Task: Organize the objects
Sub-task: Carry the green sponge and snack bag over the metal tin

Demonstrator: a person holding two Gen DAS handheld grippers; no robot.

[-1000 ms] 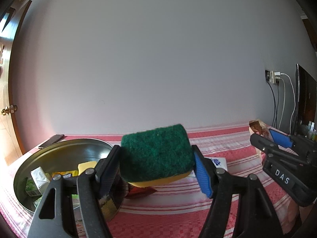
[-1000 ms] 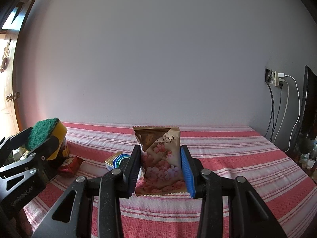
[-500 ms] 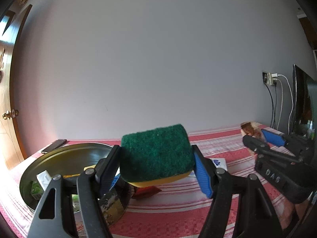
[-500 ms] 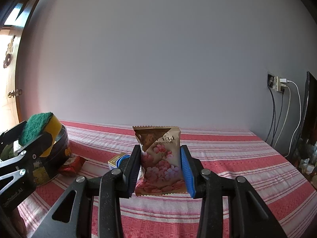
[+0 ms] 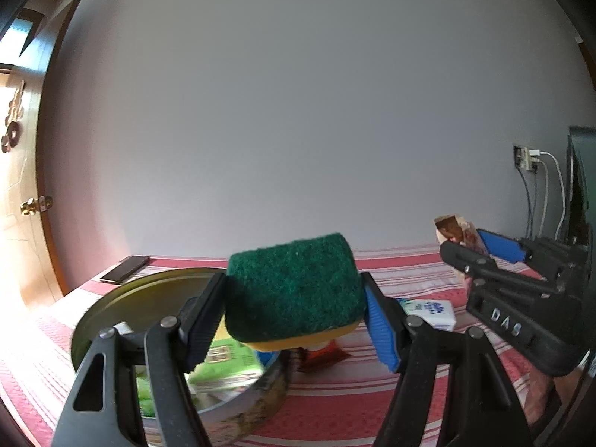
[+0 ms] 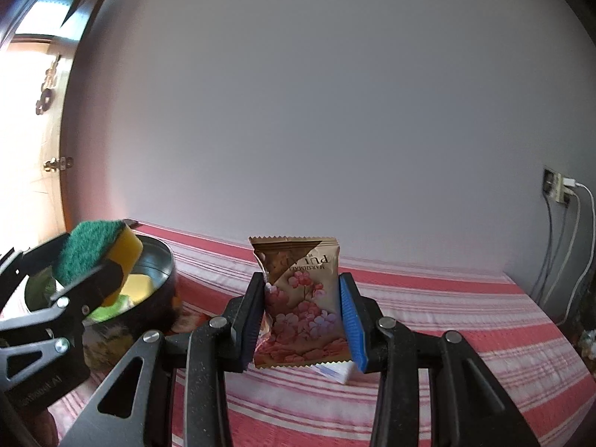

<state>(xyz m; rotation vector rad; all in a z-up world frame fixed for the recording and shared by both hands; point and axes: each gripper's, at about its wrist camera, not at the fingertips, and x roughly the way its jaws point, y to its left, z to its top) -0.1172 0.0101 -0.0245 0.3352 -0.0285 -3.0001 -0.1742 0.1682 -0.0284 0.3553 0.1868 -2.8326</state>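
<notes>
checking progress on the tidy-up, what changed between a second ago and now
Both grippers have travelled left toward the round tin, which now looms larger in both views. The left gripper brings the sponge over the tin's rim; the right gripper follows with the snack packet. Nothing was grasped or released; both grips stayed the same.

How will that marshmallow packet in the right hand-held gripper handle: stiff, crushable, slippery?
Probably light and soft: the marshmallow packet looks puffy, and the right hand-held gripper carries it upright, clear of the striped cloth. Its glossy film may be slippery. The sides look slightly pinched between the pads, so a hard squeeze would likely crush it.
</notes>
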